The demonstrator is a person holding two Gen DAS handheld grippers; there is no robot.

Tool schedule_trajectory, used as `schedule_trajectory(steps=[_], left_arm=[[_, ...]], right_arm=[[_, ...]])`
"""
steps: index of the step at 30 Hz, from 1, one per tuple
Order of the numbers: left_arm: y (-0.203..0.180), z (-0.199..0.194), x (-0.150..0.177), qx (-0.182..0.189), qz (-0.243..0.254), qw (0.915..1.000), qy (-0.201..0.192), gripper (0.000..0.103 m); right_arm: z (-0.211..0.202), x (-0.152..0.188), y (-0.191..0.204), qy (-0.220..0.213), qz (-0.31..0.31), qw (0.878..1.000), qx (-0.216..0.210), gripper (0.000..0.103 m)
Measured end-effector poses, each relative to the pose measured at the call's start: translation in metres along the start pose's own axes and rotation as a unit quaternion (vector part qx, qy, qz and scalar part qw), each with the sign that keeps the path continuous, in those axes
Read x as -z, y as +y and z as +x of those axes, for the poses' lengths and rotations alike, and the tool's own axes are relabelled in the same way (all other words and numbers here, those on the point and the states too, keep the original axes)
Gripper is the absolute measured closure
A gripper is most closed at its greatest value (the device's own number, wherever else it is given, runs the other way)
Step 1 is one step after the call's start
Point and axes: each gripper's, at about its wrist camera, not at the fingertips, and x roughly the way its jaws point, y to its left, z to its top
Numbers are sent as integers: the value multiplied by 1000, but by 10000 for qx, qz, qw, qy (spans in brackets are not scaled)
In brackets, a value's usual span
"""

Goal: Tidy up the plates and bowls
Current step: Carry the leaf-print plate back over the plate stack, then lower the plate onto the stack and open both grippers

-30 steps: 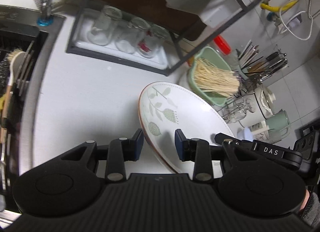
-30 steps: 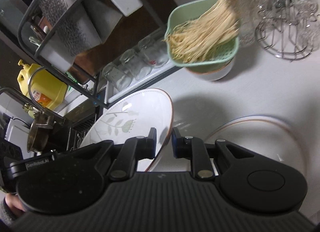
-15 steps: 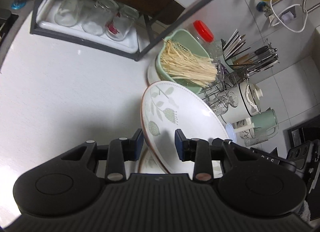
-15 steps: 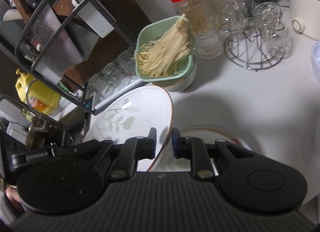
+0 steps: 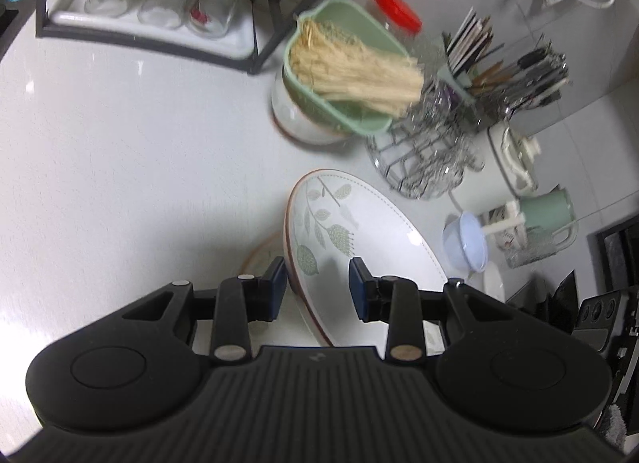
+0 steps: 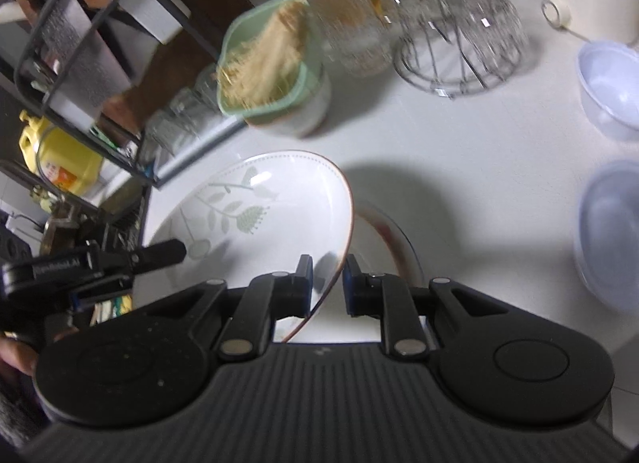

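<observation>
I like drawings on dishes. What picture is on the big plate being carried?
Pale green leaves and a seed head on white, with a thin brown rim: the plate. The left wrist view shows it best.

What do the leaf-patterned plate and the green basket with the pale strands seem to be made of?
The leaf-patterned plate looks like glazed ceramic: glossy white with highlights, printed leaves and a brown rim line. The green basket seems to be matte moulded plastic, with soft rounded edges and even pastel colour. The picture is blurred there, so that is less sure.
</observation>
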Motion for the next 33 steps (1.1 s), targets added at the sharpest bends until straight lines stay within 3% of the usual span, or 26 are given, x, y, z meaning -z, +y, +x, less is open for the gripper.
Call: schedule_trajectory(steps=[9,22,33], left_arm=[[2,19,29,-408,2,9984,391,65],[-12,31,36,-1149,283,9920,449,64],[-9,29,35,-1172,109,9919,483,63]], right_arm=[[7,30,-19,311,109,9994,55,84],[20,30,-16,395,-35,9991,164,84],[30,24,-21,468,174,9987,132,84]])
